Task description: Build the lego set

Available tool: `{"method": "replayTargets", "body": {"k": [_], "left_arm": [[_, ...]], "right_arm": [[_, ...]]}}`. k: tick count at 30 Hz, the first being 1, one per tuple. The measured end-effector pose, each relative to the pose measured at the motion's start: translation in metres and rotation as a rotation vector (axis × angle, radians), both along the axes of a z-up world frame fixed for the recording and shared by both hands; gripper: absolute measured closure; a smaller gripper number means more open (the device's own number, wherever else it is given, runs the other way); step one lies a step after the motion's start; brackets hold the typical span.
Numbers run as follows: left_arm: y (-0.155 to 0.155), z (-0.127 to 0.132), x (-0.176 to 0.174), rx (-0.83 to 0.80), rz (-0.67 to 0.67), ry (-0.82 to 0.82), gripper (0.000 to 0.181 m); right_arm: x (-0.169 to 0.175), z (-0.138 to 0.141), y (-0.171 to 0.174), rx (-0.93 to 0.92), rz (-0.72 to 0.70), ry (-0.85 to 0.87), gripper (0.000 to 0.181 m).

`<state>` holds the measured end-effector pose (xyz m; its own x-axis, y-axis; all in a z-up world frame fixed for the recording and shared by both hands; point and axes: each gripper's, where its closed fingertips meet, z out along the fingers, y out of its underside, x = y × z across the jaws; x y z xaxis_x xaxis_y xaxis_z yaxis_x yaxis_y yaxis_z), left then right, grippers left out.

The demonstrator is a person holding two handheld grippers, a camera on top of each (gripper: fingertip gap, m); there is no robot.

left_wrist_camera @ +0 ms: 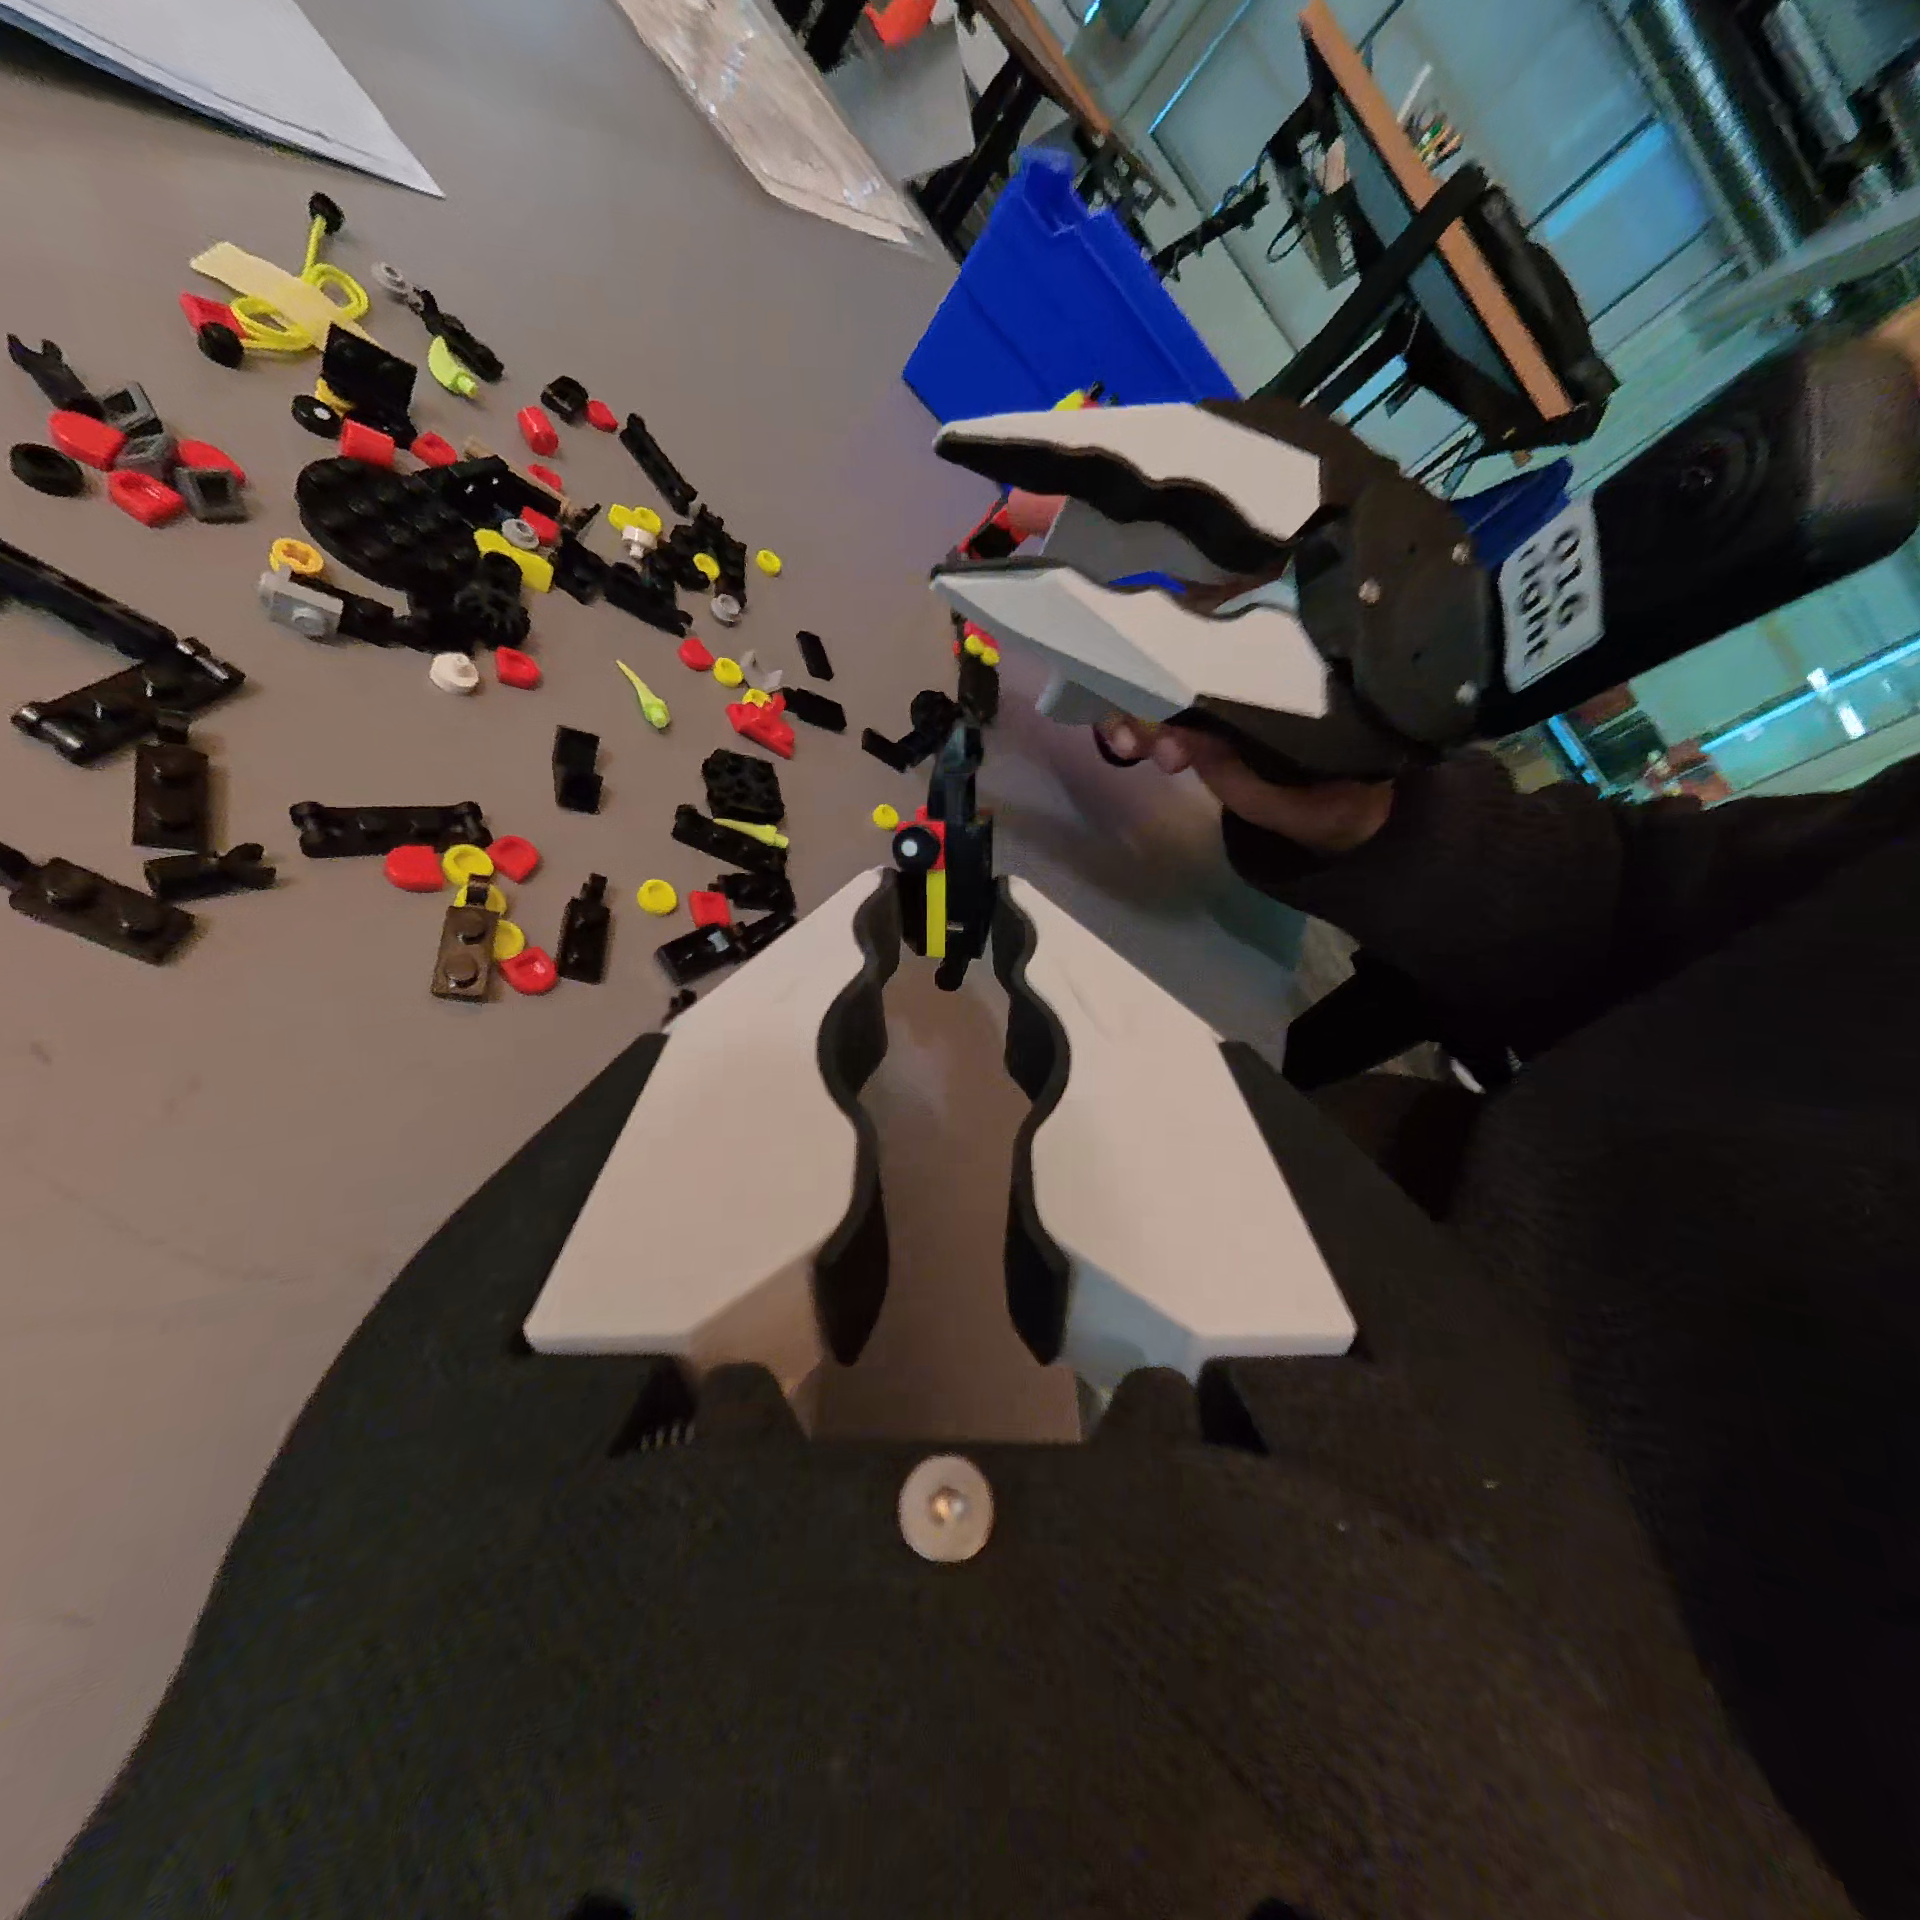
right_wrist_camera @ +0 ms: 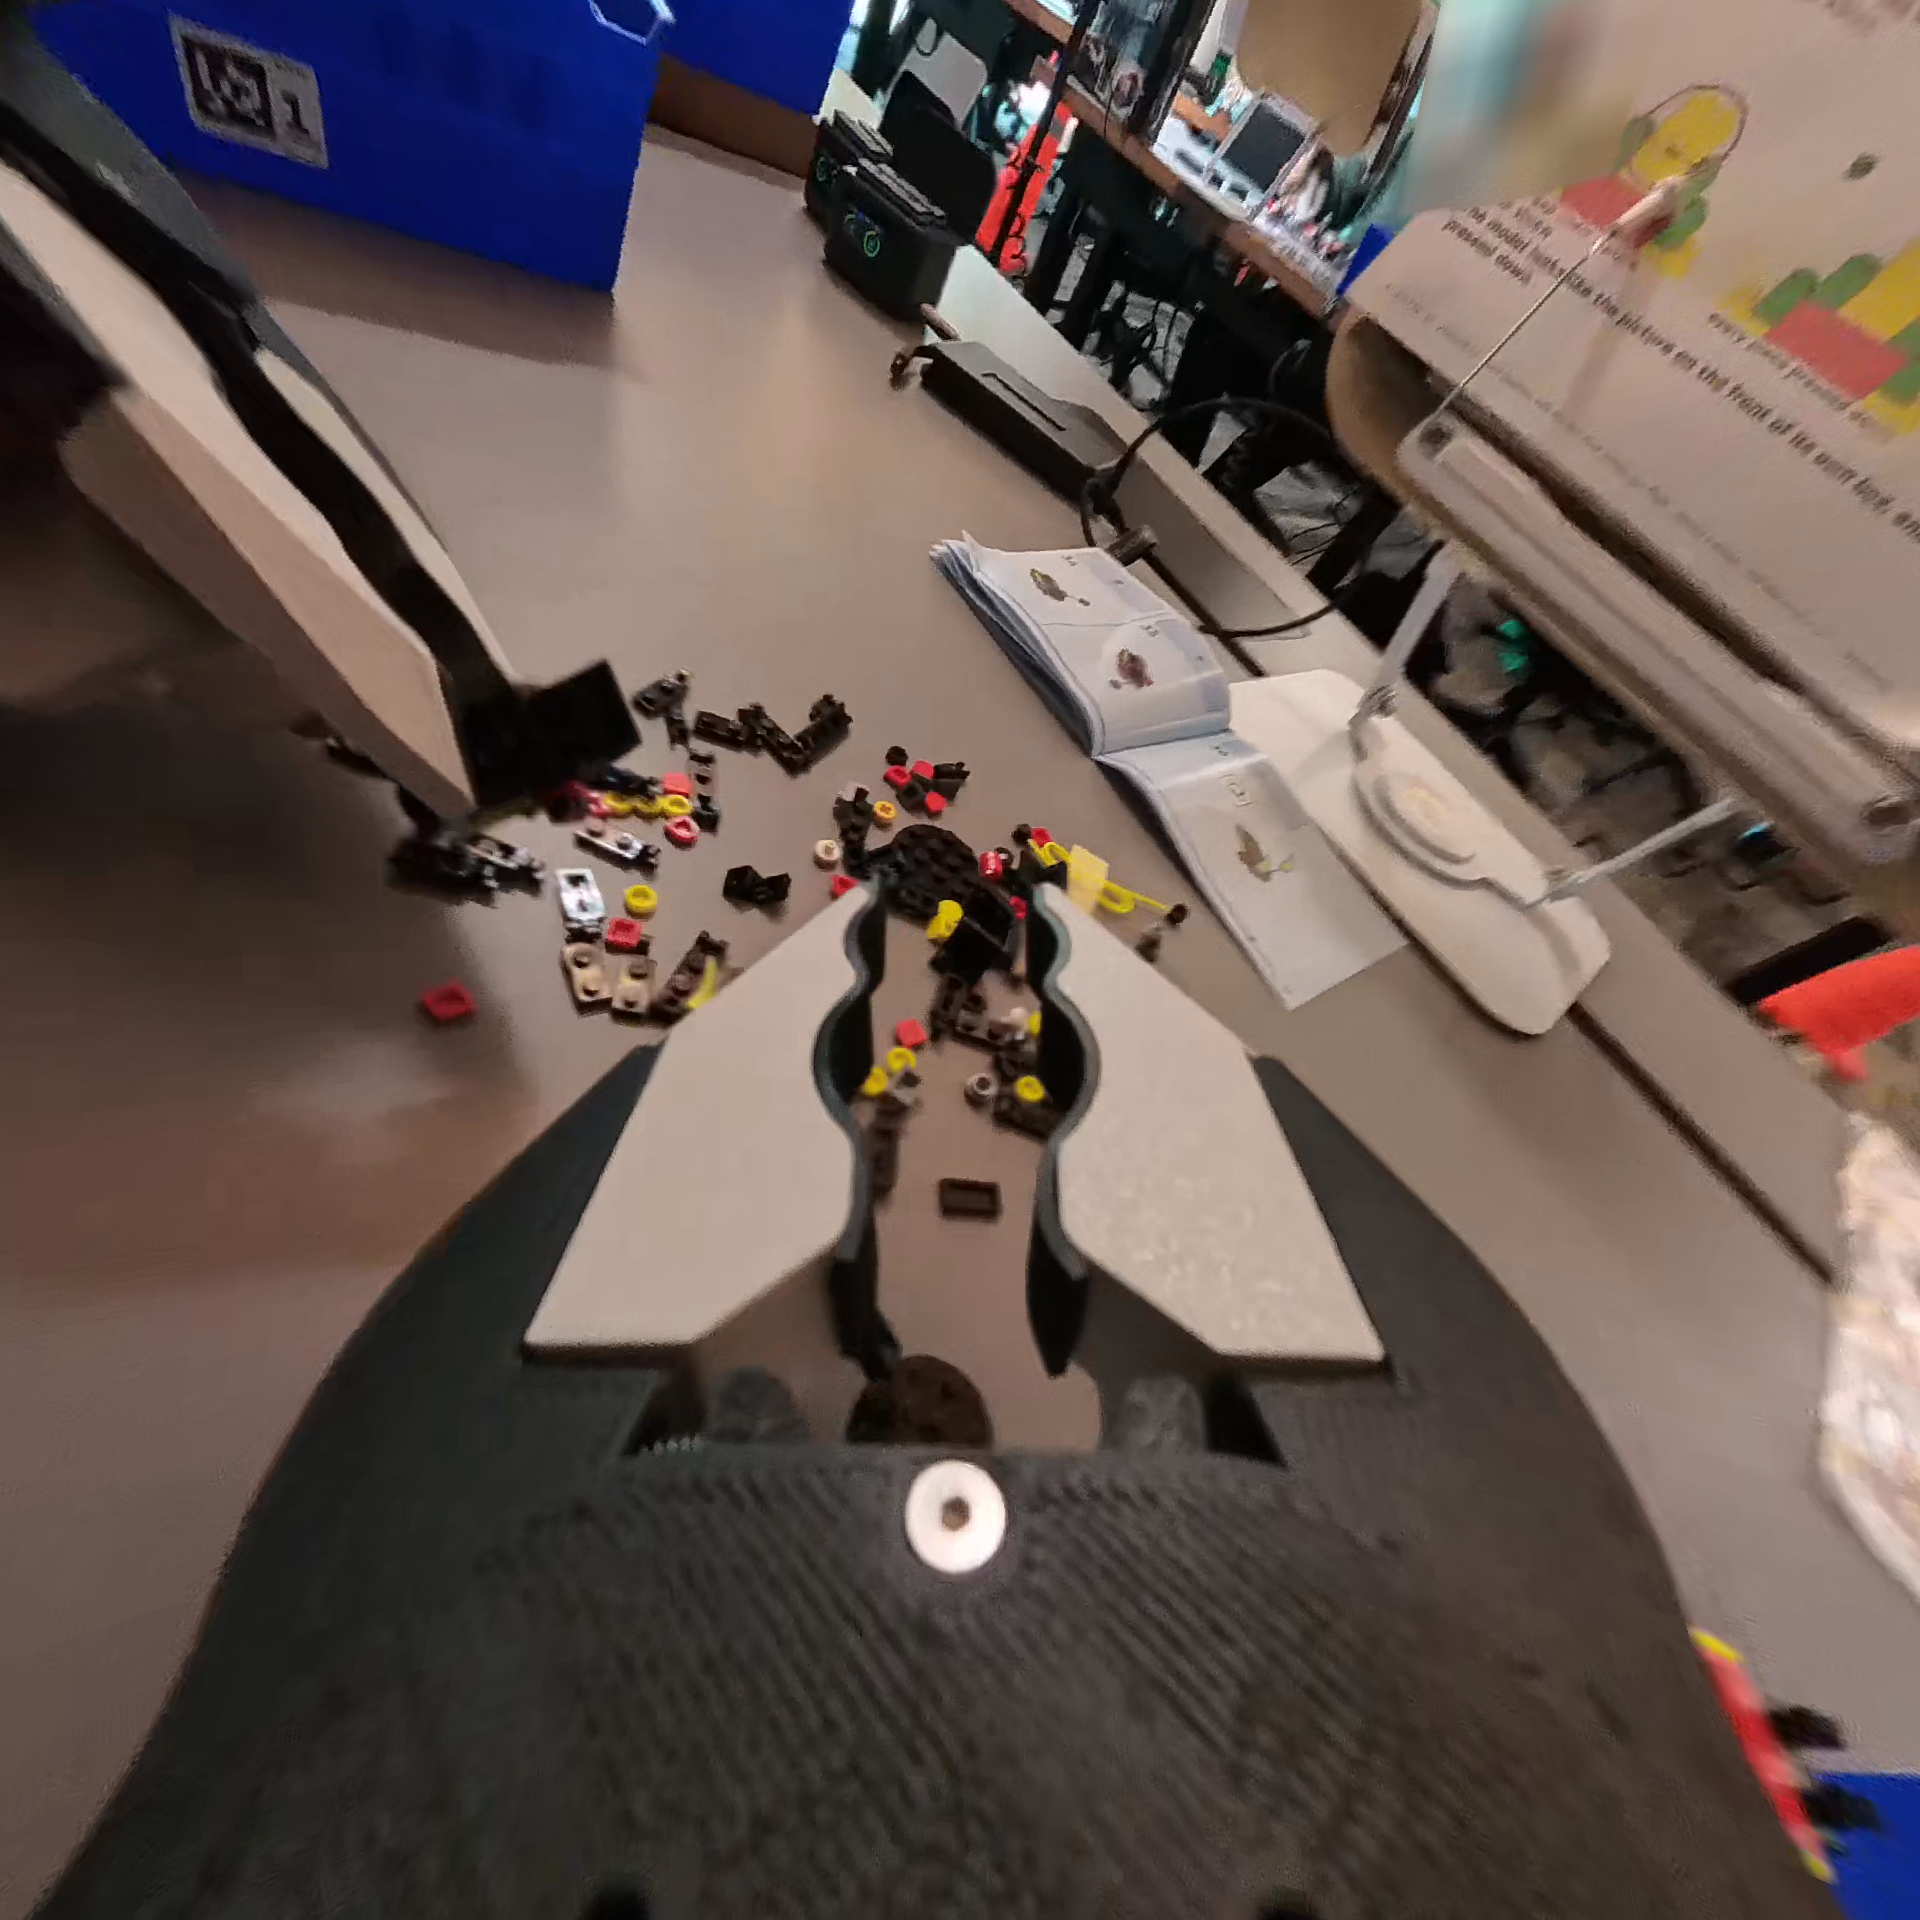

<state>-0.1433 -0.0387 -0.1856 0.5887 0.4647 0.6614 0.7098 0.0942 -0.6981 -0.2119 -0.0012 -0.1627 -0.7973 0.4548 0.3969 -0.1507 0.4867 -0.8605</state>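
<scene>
Black, red and yellow lego pieces (left_wrist_camera: 499, 644) lie scattered across the grey-brown worktop (left_wrist_camera: 727, 343), loose and mostly apart from one another; a larger black studded plate (left_wrist_camera: 384, 520) sits in the thick of them.

The left claw (left_wrist_camera: 940, 914) is raised above the worktop and pinches a small sub-assembly (left_wrist_camera: 945, 883) at its very tips: black parts with a yellow strip, a red bit and a white-centred round stud. It sticks up past the fingertips, upright between the wavy black pads.

The right claw (left_wrist_camera: 940, 520) shows side-on in the left wrist view, just above and beyond the held assembly, a person's hand (left_wrist_camera: 1247, 769) in a dark sleeve gripping its handle. Its fingers stand narrowly apart with nothing between them; in its own view the right claw (right_wrist_camera: 951, 904) frames the scattered pieces through the gap. A white label with dark writing sits on its body (left_wrist_camera: 1548, 592).

In the right wrist view an open instruction booklet (right_wrist_camera: 1132, 707) with pale blue pages lies beyond the pieces, near a white stand (right_wrist_camera: 1455, 852) that props up a printed sheet (right_wrist_camera: 1704, 343) bearing text and coloured brick pictures. A blue bin (right_wrist_camera: 436, 125) with a black-and-white square marker tag stands at the far side of the worktop. That view is motion-blurred, so small details there are hard to tell.
</scene>
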Motion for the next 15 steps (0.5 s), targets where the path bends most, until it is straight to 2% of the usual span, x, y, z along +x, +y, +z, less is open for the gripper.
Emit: {"method": "replayTargets", "body": {"k": [3,7,11,15], "left_arm": [[-0.001,-0.011,-0.003,-0.065,0.000,0.015,0.167],[0.001,-0.013,-0.005,-0.032,-0.001,-0.021,0.167],[-0.003,-0.015,-0.009,-0.014,0.020,-0.049,0.166],[-0.008,-0.015,-0.014,0.020,0.043,-0.081,0.166]], "right_arm": [[0.007,-0.004,-0.004,-0.057,0.041,-0.159,0.162],[0.007,-0.010,-0.005,-0.057,0.054,-0.194,0.173],[0.013,-0.013,-0.011,-0.104,0.078,-0.314,0.175],[0.011,-0.017,-0.010,-0.111,0.073,-0.356,0.179]]}}
